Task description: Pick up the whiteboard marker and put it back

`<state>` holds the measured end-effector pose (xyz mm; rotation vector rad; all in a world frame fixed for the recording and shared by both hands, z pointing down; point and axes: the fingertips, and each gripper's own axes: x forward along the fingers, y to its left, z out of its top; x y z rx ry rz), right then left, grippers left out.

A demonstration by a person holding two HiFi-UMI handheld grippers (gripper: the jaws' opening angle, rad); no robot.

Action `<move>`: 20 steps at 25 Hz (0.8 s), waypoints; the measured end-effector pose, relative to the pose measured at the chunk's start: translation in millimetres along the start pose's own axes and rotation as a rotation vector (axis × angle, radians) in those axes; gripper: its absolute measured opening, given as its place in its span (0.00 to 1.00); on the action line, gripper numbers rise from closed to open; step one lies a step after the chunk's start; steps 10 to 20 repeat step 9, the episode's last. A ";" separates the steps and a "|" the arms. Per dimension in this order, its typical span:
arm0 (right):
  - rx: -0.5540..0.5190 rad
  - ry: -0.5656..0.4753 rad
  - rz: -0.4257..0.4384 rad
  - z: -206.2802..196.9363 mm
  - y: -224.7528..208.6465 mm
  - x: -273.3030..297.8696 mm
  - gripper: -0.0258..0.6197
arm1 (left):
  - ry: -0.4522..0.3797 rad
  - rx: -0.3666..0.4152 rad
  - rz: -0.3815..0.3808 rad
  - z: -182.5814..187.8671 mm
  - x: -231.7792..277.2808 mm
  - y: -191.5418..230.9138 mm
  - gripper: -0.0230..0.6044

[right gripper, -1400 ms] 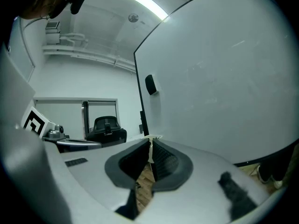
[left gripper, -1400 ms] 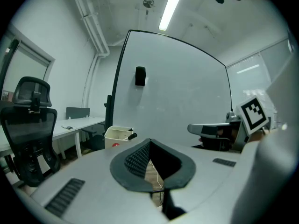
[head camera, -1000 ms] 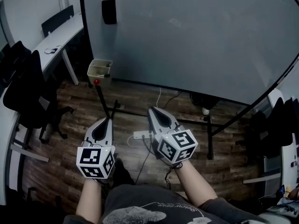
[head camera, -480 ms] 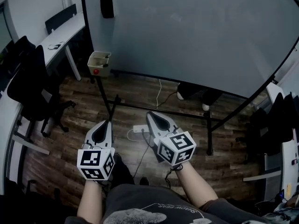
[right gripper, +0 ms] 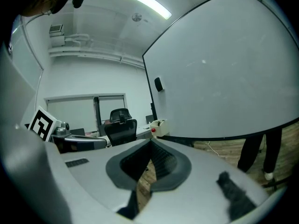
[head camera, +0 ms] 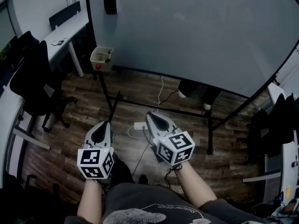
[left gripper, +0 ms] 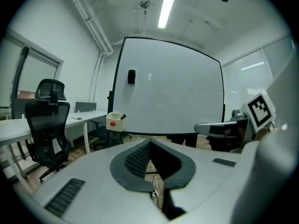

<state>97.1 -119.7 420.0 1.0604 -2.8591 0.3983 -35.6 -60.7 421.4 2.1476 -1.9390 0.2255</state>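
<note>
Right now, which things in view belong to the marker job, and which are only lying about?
For the job: whiteboard; beige box at its lower corner; dark marker-like stick in that box; left gripper and right gripper, both shut and empty.

Lying about: office chair; desk; power strip; black block on the whiteboard.

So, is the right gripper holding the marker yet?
No, the right gripper has its jaws shut together with nothing between them.
</note>
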 end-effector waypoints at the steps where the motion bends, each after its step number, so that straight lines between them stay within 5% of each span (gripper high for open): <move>1: 0.001 0.003 0.002 -1.5 0.6 -1.1 0.07 | 0.003 0.000 -0.002 -1.1 -1.1 -1.6 0.06; 20: 0.010 0.016 0.011 -7.6 -0.8 -4.2 0.07 | 0.015 0.012 -0.010 -3.1 -1.5 -11.8 0.06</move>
